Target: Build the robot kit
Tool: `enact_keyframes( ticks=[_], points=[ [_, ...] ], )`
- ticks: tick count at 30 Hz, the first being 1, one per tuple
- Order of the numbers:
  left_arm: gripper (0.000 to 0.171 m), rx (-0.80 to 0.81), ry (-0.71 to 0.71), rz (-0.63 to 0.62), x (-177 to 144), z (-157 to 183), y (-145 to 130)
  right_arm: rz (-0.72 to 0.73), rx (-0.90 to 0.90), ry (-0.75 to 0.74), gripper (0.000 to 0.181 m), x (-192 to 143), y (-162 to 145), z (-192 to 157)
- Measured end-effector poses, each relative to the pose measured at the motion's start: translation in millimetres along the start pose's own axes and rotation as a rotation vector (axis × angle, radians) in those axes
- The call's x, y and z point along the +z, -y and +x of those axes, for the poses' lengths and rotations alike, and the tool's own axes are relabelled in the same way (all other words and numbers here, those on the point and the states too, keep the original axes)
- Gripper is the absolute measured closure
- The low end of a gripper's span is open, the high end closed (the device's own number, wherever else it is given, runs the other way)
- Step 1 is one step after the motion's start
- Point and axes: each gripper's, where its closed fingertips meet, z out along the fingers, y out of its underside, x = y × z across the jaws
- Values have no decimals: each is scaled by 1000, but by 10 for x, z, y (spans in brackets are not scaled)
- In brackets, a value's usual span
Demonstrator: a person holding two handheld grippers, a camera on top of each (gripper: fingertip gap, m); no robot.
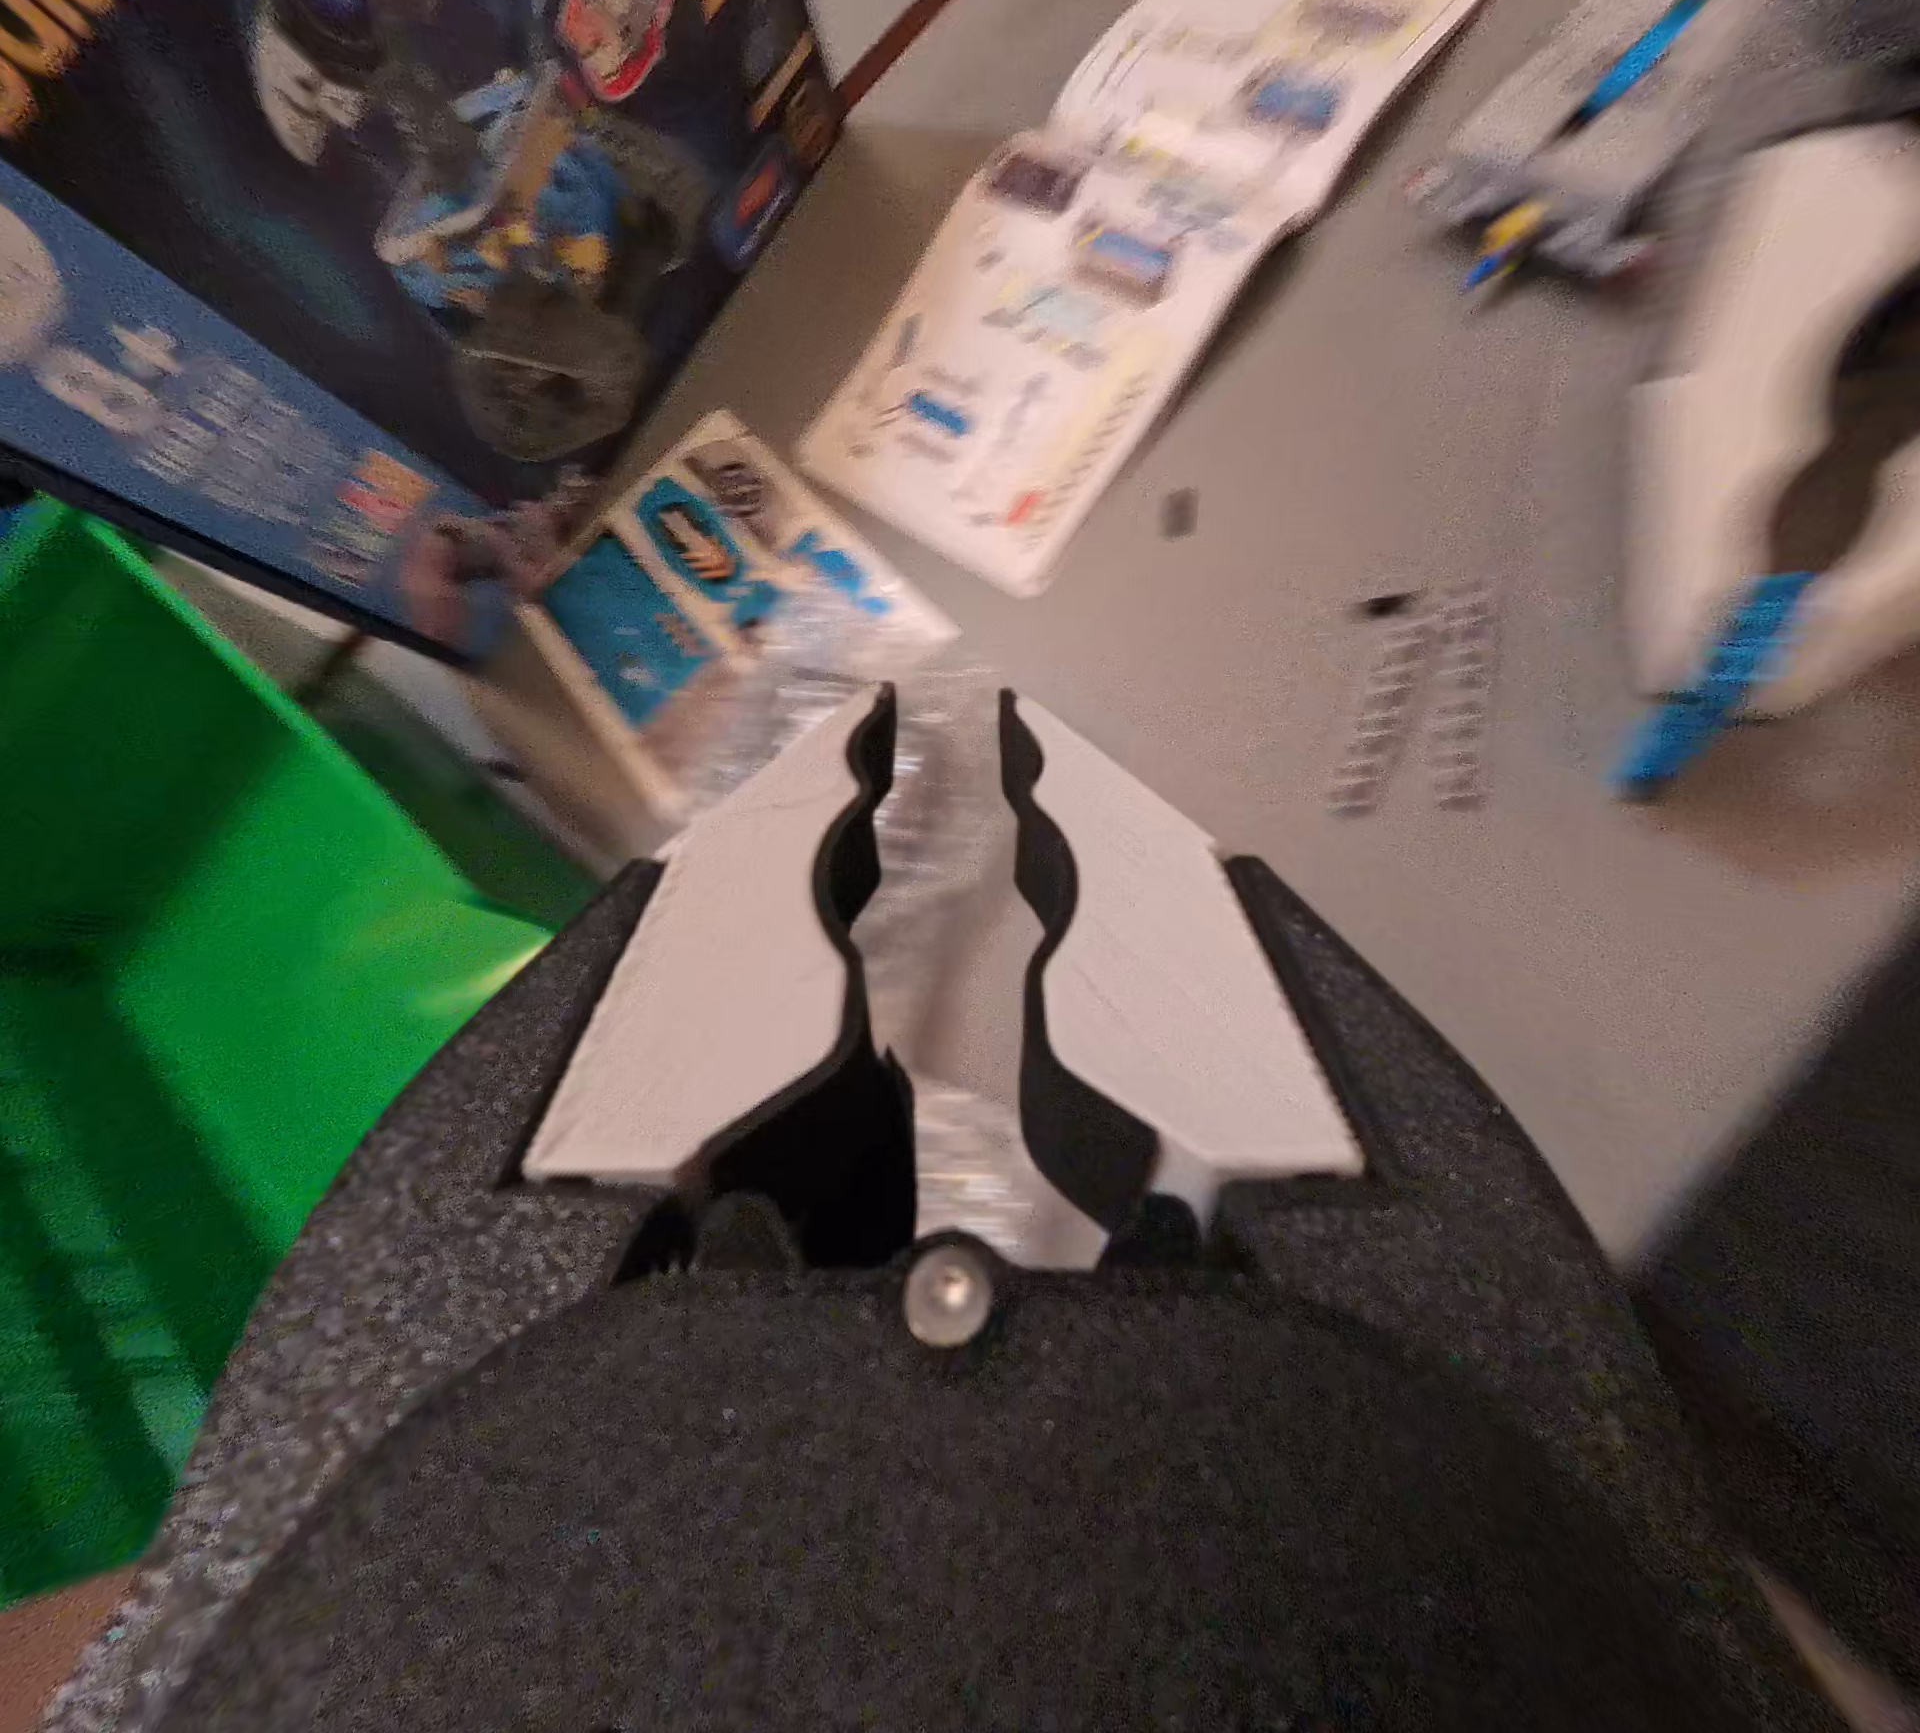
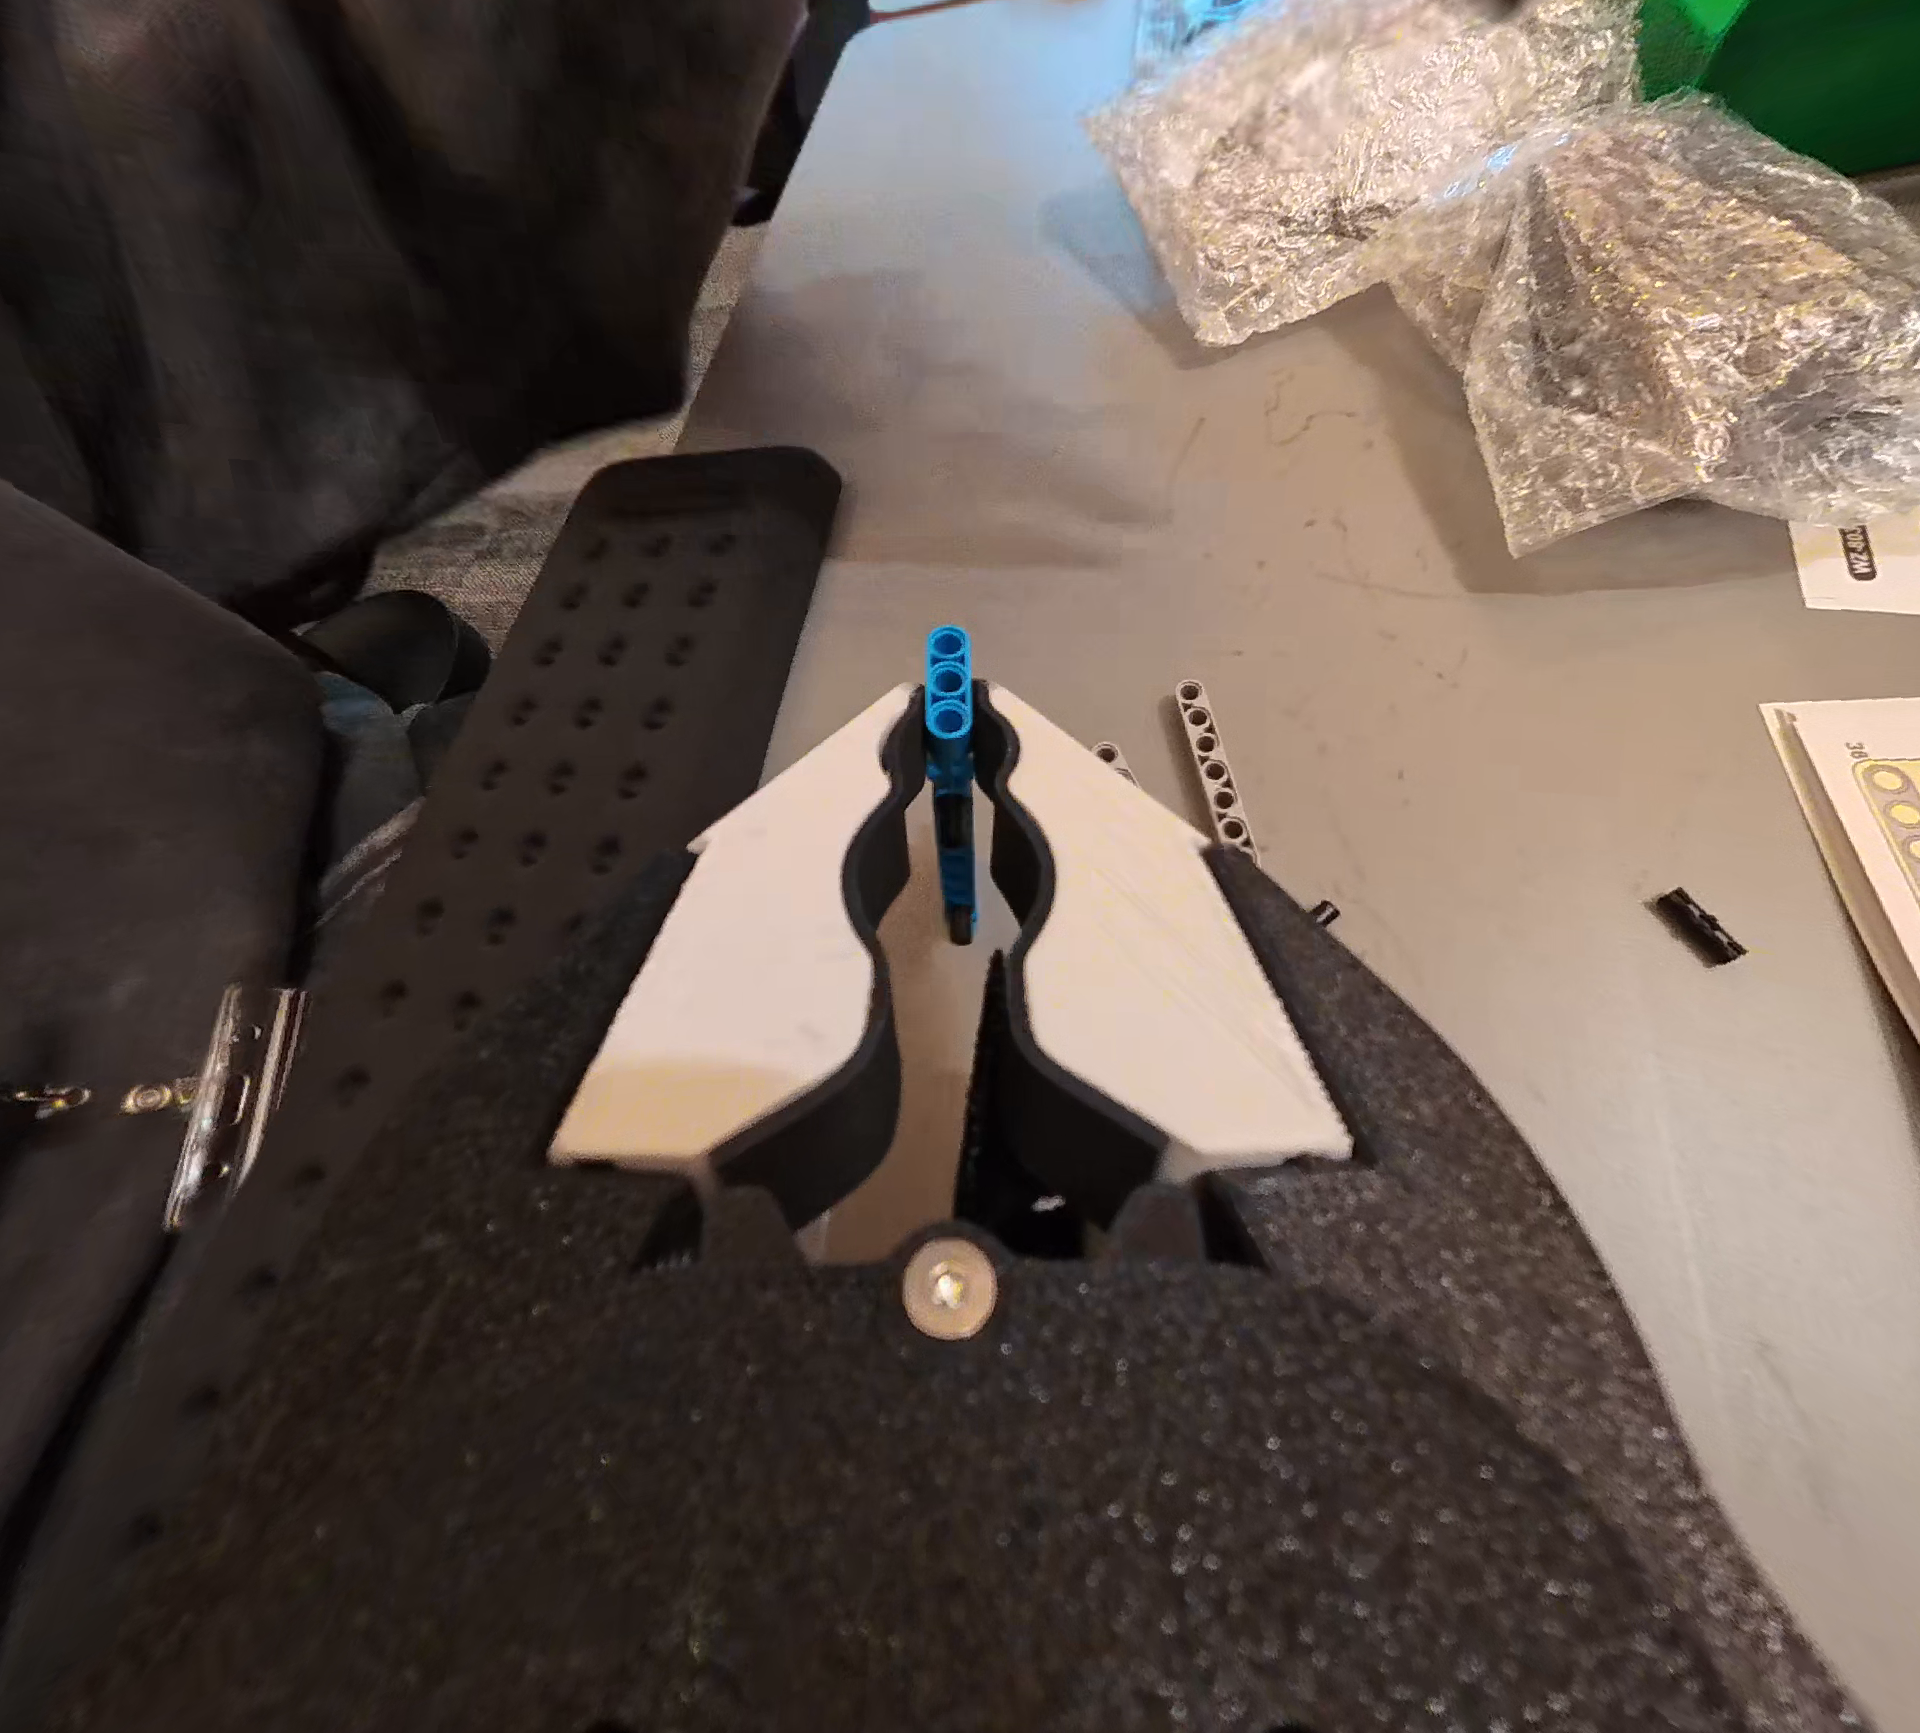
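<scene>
Right hand-held gripper (image 2: pixel 948 715) is seen pinching a blue beam (image 2: pixel 950 696) upright; grey beams (image 2: pixel 1214 774) lie just beside it on the surface (image 2: pixel 1403 1112). Left hand-held gripper (image 1: pixel 945 707) is blurred, jaws nearly together w/ clear plastic bag (image 1: pixel 940 810) apparently between; grip can't be confirmed. Nothing assembled is seen.

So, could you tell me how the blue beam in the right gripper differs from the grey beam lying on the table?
The blue beam is clamped between the right gripper's fingers, off the table; the grey beam lies flat and loose on the grey table. The blue beam points its end holes at the camera, while the grey beam shows its whole row of holes from above. Both are slim, holed building-set beams.
</scene>
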Motion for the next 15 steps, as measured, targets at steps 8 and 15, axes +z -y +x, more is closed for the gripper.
enact_keyframes(
  ticks=[8,15],
  points=[
    [136,531,21,-1017,1108,-1691,-831,-2,17,23,175,-4,-11,-23],
    [140,673,-76,-1206,1568,-1867,-966,-10,23,53,175,10,-20,-75]
  ],
)
